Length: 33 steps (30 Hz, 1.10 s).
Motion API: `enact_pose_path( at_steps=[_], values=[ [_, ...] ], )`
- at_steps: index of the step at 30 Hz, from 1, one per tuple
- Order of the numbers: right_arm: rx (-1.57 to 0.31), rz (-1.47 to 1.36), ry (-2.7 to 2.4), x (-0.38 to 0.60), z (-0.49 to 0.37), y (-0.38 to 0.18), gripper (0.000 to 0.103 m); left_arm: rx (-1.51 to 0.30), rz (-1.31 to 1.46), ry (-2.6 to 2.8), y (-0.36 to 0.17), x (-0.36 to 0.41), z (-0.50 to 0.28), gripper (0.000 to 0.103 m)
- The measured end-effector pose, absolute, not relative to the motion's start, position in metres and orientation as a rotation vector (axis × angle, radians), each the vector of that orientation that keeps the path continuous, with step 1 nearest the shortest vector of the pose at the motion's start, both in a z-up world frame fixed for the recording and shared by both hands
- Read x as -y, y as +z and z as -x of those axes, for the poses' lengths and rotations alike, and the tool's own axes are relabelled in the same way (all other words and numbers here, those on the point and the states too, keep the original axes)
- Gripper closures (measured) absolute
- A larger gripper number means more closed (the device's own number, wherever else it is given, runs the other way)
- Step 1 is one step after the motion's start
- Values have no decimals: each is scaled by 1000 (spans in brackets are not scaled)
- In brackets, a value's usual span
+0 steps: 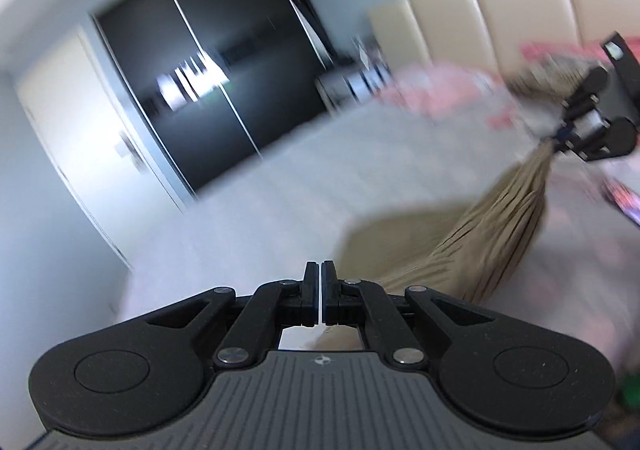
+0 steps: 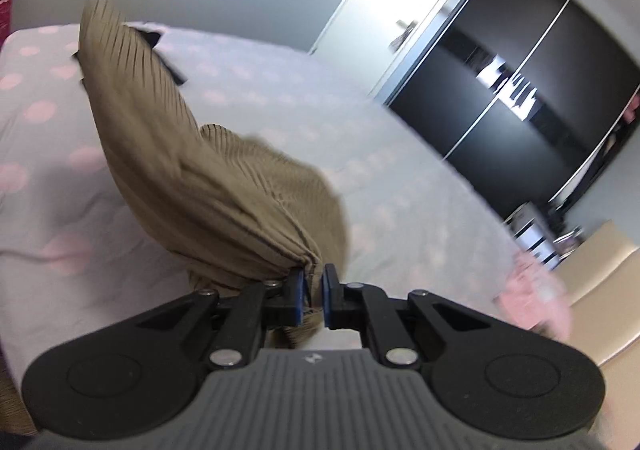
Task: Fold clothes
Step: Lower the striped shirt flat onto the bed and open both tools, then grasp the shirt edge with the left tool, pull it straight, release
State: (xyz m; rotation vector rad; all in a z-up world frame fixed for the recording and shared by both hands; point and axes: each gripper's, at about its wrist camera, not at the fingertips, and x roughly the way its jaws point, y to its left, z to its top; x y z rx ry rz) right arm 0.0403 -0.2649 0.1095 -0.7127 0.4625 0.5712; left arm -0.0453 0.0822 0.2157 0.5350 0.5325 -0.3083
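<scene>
Ribbed khaki knit garment (image 2: 192,178) slung between both tongs above pale pink-dotted bed (image 2: 400,178), long axis running tong to tong. Right tongs (image 2: 312,290) pinching bunched edge; left tongs (image 1: 321,290) pressed together, fabric emerging beneath, grip unclear.

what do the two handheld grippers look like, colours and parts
Both are the same build: a matte black linkage with two round black discs at the sides, silver pivot pins, and a grey ribbed housing with a small round emblem. The left gripper has plain black fingers. The right gripper has blue pads lining its black fingers. No cables, hands or sleeves are visible.
</scene>
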Motion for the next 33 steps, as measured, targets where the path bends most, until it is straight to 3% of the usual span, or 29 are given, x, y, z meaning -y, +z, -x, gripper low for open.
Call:
enact_pose_path(
  at_steps=[9, 12, 14, 21, 27, 33],
  values=[
    [-635, 777, 731, 229, 35, 3, 87, -776, -569, -386, 127, -88, 64, 103],
    [-661, 774, 723, 236, 36, -5, 83, -806, -585, -438, 109, -79, 56, 103],
    [-681, 765, 710, 239, 32, -7, 74, -827, -605, -481, 90, -73, 55, 100],
    [-734, 728, 667, 247, 30, -20, 60, -869, -777, -602, 10, -45, 55, 76],
    [-760, 740, 664, 250, 29, -30, 59, -882, -994, -626, -43, -32, 54, 75],
    [-766, 758, 679, 246, 31, -38, 56, -870, -1063, -614, -64, -32, 46, 75]
  ],
)
